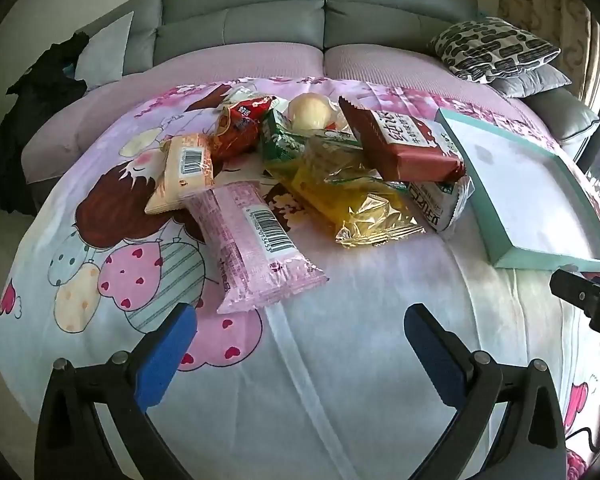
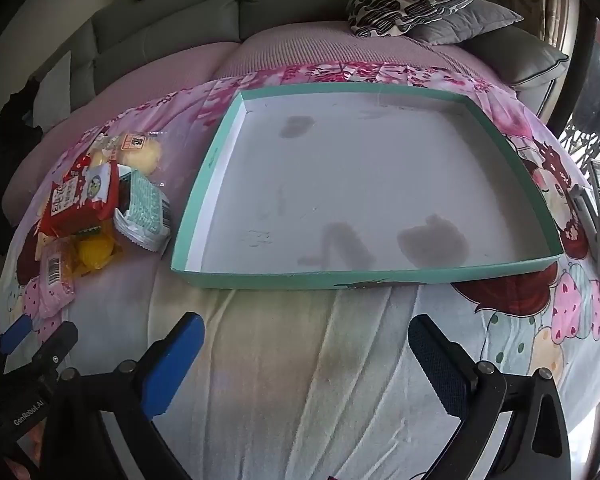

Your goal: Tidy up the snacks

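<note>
Left gripper (image 1: 300,328) is hovering with jaws spread wide, nothing between them. Just ahead a pink wrapped snack bar (image 1: 256,244) is lying barcode up, long axis running away and leftward. Past it the snack pile (image 1: 324,148) is overlapping, lower packets hidden, print hard to read. Right gripper (image 2: 306,340) is also gaping empty over the cartoon blanket (image 2: 300,380). Ahead of it the teal shallow box (image 2: 380,276) is sitting open side up, stained inside, with the pile to its left.
</note>
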`<state>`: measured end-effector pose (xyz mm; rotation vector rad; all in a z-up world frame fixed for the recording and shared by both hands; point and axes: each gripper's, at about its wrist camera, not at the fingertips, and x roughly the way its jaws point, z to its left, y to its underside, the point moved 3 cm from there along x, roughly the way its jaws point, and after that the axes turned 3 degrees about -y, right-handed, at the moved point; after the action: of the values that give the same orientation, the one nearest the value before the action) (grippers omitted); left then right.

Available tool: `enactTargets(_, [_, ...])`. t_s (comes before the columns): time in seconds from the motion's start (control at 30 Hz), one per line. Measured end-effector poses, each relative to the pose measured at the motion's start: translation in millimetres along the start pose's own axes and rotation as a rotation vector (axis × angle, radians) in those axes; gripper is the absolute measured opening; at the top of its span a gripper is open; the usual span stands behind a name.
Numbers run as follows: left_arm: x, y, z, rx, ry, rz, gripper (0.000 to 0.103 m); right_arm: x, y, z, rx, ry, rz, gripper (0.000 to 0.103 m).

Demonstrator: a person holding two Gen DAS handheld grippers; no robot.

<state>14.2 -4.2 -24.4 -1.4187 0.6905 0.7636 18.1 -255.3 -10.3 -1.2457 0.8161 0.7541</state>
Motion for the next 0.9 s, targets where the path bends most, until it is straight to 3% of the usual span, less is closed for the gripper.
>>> enactTargets(0.9, [3.5,1.8,3.1,-0.002,-0.005,0.01,0.103,-1.2,1.7,0.5,0.004,0.004,-0.008,0.103])
